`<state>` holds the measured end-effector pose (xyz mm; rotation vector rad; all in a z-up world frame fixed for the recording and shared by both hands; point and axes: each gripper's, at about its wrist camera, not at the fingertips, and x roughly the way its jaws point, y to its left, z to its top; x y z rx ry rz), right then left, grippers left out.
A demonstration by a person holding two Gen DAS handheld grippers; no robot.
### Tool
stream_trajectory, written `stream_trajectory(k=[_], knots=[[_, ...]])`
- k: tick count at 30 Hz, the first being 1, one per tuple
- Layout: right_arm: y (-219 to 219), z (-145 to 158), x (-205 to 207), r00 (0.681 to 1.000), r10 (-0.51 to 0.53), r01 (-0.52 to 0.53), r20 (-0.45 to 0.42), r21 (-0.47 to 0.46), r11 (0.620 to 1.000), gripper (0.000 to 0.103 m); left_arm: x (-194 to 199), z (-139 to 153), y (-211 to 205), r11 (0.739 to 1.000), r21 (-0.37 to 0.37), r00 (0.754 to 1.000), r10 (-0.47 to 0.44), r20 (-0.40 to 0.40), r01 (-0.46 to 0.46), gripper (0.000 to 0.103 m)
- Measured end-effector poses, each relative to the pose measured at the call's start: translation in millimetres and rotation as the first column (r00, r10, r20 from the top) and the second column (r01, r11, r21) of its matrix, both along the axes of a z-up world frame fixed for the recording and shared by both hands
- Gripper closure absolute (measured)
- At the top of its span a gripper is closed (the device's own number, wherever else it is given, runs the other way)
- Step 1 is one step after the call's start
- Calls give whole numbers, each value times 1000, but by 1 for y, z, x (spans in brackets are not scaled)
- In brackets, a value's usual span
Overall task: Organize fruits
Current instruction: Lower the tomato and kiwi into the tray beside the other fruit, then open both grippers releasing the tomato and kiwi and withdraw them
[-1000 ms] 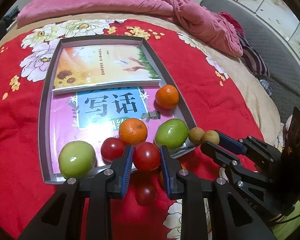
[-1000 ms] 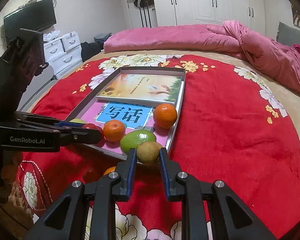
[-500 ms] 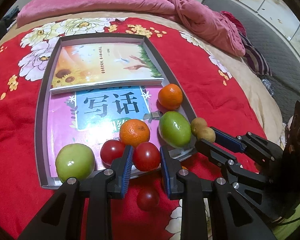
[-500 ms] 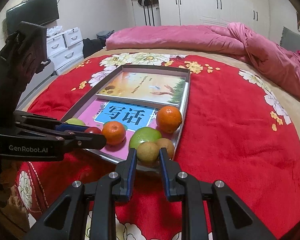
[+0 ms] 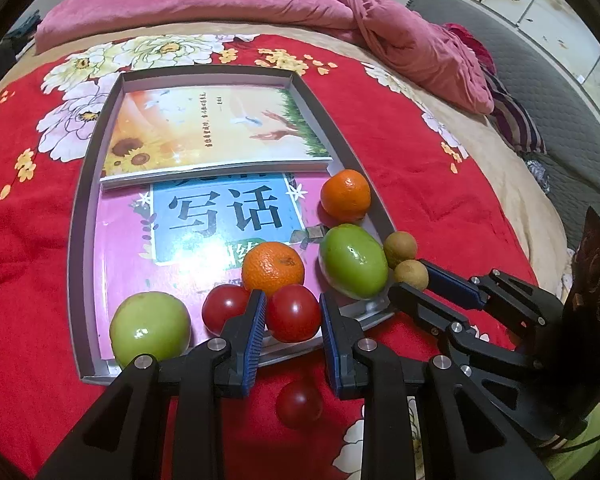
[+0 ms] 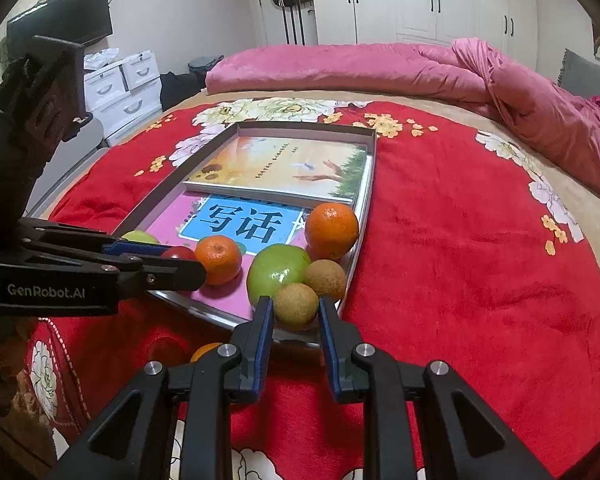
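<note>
A grey tray (image 5: 80, 184) lies on the red bedspread with two books in it. In the tray sit two green fruits (image 5: 150, 334) (image 5: 354, 260), two oranges (image 5: 273, 267) (image 5: 345, 194), a red tomato (image 5: 225, 306) and a brown longan (image 5: 399, 247). My left gripper (image 5: 293, 316) is shut on a red tomato (image 5: 293, 313) at the tray's near edge. My right gripper (image 6: 296, 314) is shut on a brown longan (image 6: 296, 306) over the tray's near right corner, beside the other longan (image 6: 325, 278).
Another red tomato (image 5: 299, 404) lies on the bedspread below my left gripper, outside the tray. An orange (image 6: 206, 350) lies on the bedspread in front of the tray. A pink duvet (image 5: 340, 12) is heaped at the far side.
Both grippers moved forward over the tray's near edge, carrying their fruit. The right gripper's longan now sits beside the other longan.
</note>
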<state>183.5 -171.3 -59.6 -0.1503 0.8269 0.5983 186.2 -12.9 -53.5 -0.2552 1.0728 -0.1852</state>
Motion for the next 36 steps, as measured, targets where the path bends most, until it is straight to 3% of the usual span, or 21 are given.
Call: stream_trajectory(k=[19,22,27,31,36], knots=[[-4,2,-3,1000,-13,13,-3,1,1000,77,-2,2,1,1000,-3,1000,3,2,-3,74],[-7,5,-5,1000,-20,20,-1,6,1000,69,-3,6,2,1000,-1,1000,4,10,-4,64],[-11,12,-7,999,-35,34,5,23,999,60,-6,13,3,1000,1,1000,8,25,-8,60],[-14,18,-10,999,-48,48,18,37,998,46,-9,20,4,1000,18,999,23,39,-23,39],[-17,27,-13,997,-66,64,36,53,997,38,-13,29,7,999,13,998,39,47,-40,34]])
